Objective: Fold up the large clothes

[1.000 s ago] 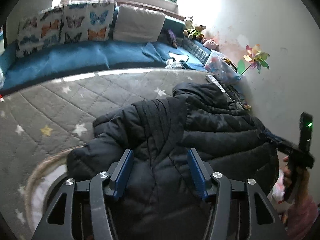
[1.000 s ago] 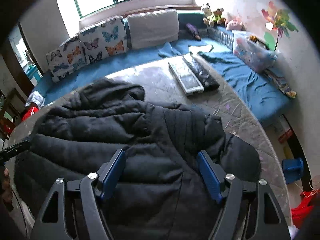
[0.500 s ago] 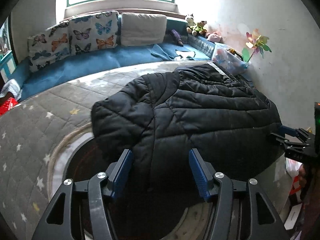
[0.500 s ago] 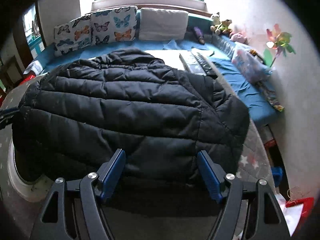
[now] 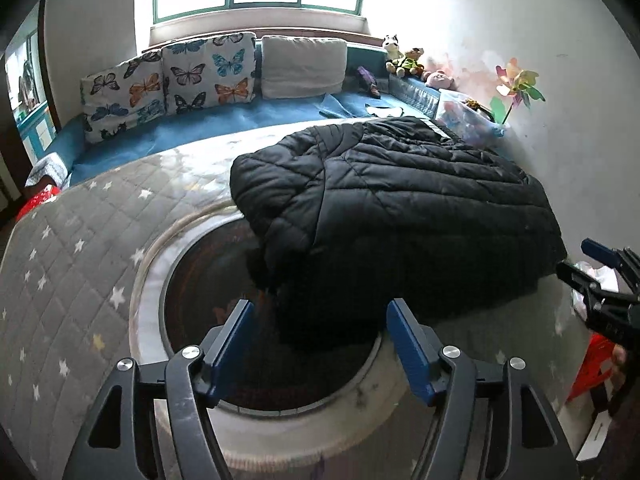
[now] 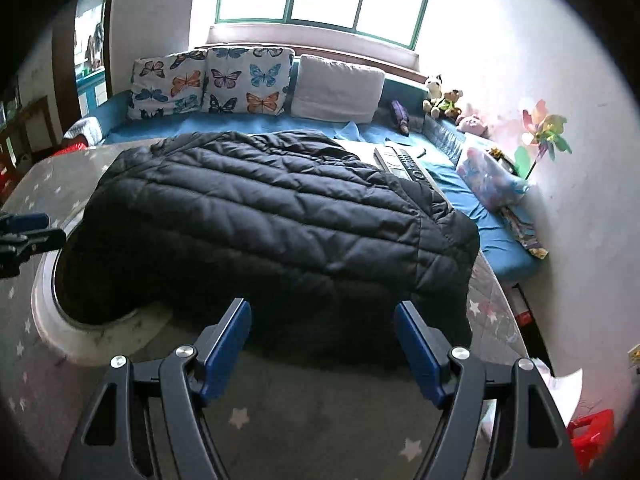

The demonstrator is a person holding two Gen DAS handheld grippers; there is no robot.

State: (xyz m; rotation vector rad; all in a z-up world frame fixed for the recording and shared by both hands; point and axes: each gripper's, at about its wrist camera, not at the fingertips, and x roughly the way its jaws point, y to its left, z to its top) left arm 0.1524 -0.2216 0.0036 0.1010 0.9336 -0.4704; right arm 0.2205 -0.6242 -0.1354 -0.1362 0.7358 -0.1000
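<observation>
A: Left tongs (image 5: 318,338) and right tongs (image 6: 322,338): both gape empty; the left jaws have just widened.

B: Black jacket (image 6: 260,220), frame centre, now lies released on the quilted bench (image 6: 320,420); both tongs have drawn back, fold apparently set.

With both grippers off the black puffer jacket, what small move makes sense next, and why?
Probably bring the left gripper forward to the near left edge of the black puffer jacket, which droops into the round opening in the table. Both the left and right gripper stand open and hold nothing; the left's jaws have just been opening. The jacket looks folded but bulky.
</observation>
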